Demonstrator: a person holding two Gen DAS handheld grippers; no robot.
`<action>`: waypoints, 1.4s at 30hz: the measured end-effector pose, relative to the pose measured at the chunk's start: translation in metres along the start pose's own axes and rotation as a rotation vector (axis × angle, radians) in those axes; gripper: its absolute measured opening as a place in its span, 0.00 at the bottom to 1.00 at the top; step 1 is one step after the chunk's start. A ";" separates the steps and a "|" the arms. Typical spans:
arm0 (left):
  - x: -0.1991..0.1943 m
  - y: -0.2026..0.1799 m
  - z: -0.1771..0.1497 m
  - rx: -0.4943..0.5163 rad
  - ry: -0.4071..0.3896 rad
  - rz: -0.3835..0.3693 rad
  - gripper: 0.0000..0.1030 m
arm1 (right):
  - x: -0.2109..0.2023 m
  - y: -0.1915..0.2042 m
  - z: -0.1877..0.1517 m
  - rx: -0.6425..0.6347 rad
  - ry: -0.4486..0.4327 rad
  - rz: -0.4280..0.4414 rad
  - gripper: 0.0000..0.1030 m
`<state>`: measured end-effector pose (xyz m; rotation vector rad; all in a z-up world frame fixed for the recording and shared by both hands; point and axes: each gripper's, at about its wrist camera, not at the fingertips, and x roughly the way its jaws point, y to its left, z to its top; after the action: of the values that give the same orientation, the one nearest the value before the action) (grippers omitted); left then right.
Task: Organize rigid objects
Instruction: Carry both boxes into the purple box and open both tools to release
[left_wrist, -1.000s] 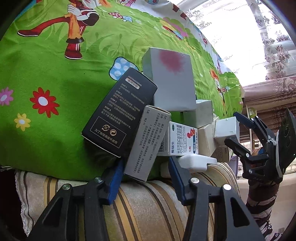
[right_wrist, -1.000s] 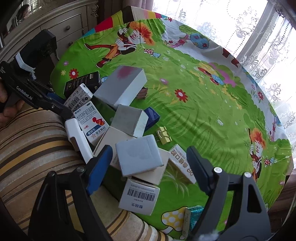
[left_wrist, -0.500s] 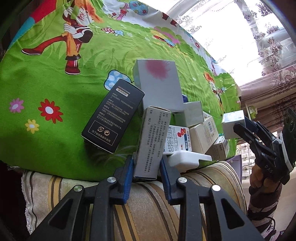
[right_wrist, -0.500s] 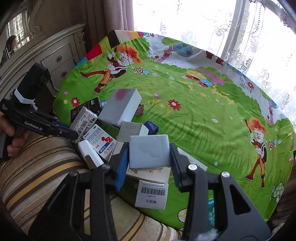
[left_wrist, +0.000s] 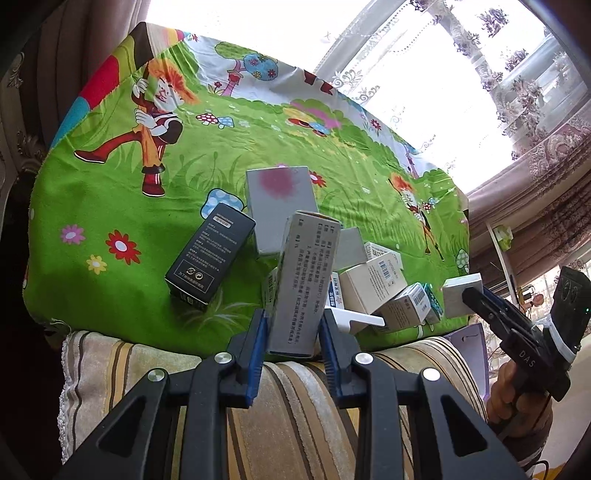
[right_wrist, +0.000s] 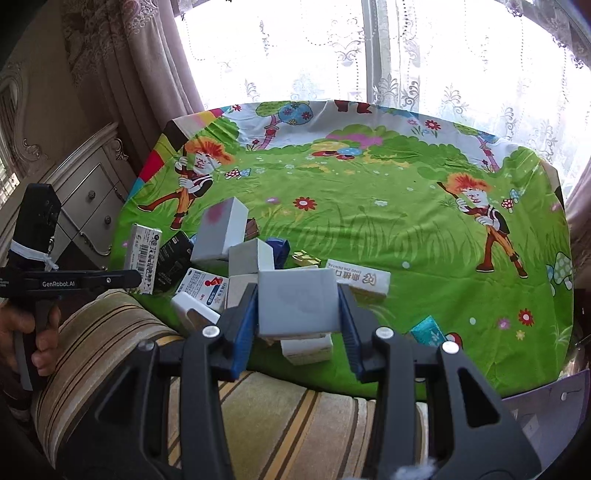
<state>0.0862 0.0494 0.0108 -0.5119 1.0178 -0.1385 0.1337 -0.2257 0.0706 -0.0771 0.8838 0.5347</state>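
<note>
Several small cartons lie heaped at the near edge of a table under a green cartoon cloth (left_wrist: 110, 177). My left gripper (left_wrist: 291, 332) is shut on a tall grey carton with printed text (left_wrist: 303, 280), held upright above the heap. In the right wrist view that grey carton (right_wrist: 142, 258) shows at the left, with the left gripper (right_wrist: 136, 278) clamped on it. My right gripper (right_wrist: 297, 314) is shut on a pale grey square box (right_wrist: 297, 301), lifted off the pile. The left wrist view shows this square box (left_wrist: 460, 295) at the far right in the right gripper (left_wrist: 474, 295).
A black carton (left_wrist: 210, 258) and a grey box with a pink blotch (left_wrist: 280, 203) lie behind the heap. A white plastic piece (right_wrist: 194, 312) rests at the cloth's edge. A striped cushion (right_wrist: 277, 424) lies below both grippers. A dresser (right_wrist: 85, 199) stands left, curtained windows behind.
Both grippers closed, the left on the tall grey carton, the right on the square box. Both then rose and drew back from the heap, with the boxes in them.
</note>
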 end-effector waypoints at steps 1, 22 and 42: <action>-0.001 -0.005 -0.002 0.010 -0.003 -0.008 0.28 | -0.002 -0.004 -0.004 0.015 0.006 -0.007 0.45; 0.019 -0.124 -0.041 0.208 0.059 -0.188 0.28 | -0.066 -0.063 -0.067 0.207 0.000 -0.233 0.45; 0.055 -0.231 -0.083 0.380 0.190 -0.329 0.28 | -0.128 -0.152 -0.110 0.419 -0.015 -0.464 0.45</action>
<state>0.0741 -0.2002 0.0418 -0.3174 1.0541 -0.6715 0.0618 -0.4412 0.0730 0.1024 0.9118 -0.0864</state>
